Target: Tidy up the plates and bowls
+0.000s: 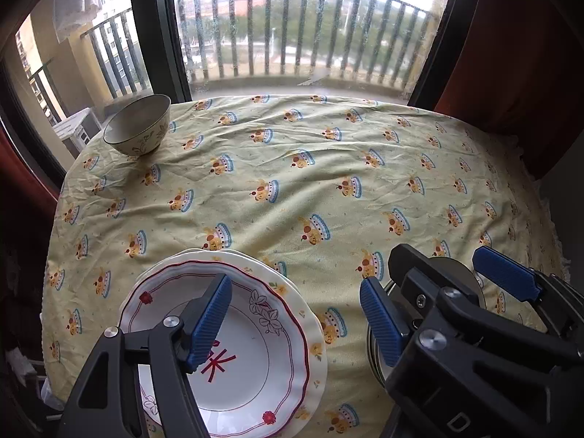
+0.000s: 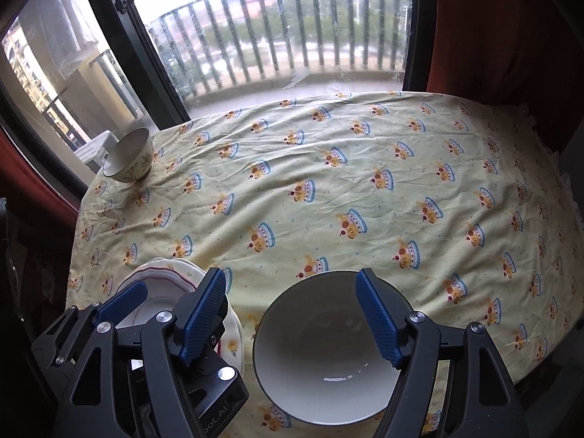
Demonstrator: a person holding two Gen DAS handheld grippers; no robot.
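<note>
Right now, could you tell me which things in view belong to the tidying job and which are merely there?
Job: stacked plates, near bowl, far bowl.
Merely there: tablecloth, balcony railing, red curtain.

Red-rimmed plate [image 1: 233, 346] stacked on floral scalloped plate [image 1: 314, 332], near edge, upright. White bowl [image 2: 325, 357] just right of stack, upright, empty. Floral-patterned bowl [image 1: 140, 124] at far-left corner, well apart
</note>
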